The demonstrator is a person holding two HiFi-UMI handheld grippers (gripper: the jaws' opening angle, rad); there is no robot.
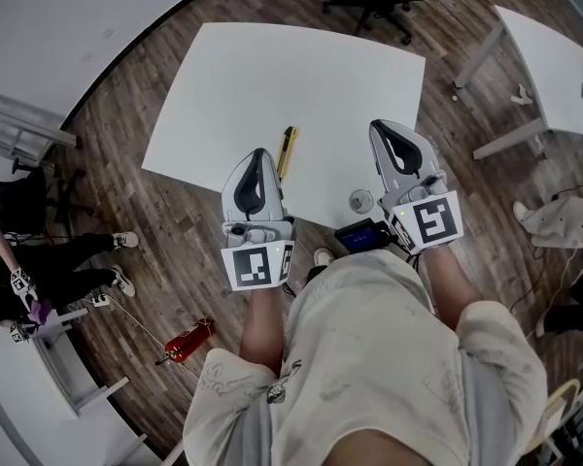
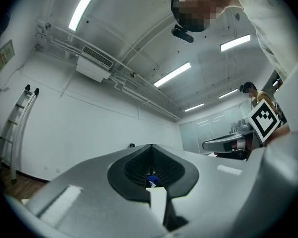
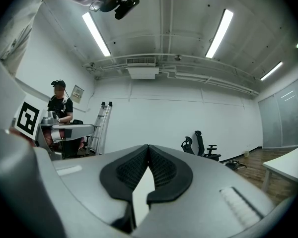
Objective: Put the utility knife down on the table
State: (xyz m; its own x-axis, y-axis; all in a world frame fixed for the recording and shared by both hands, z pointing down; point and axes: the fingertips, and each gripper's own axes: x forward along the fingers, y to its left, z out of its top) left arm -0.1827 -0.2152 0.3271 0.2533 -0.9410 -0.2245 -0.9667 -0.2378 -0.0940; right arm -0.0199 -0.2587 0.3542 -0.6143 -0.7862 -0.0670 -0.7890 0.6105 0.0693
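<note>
Lying flat on worktop (image 1: pixel 272 76): utility knife (image 1: pixel 288 150), just beside left tongs (image 1: pixel 259 155) tip, well apart from right tongs (image 1: pixel 382 127); both pairs closed, empty.

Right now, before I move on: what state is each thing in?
left gripper: shut, empty.
right gripper: shut, empty.
utility knife: lying flat on the table, free of both grippers; blade position too small to tell.
</note>
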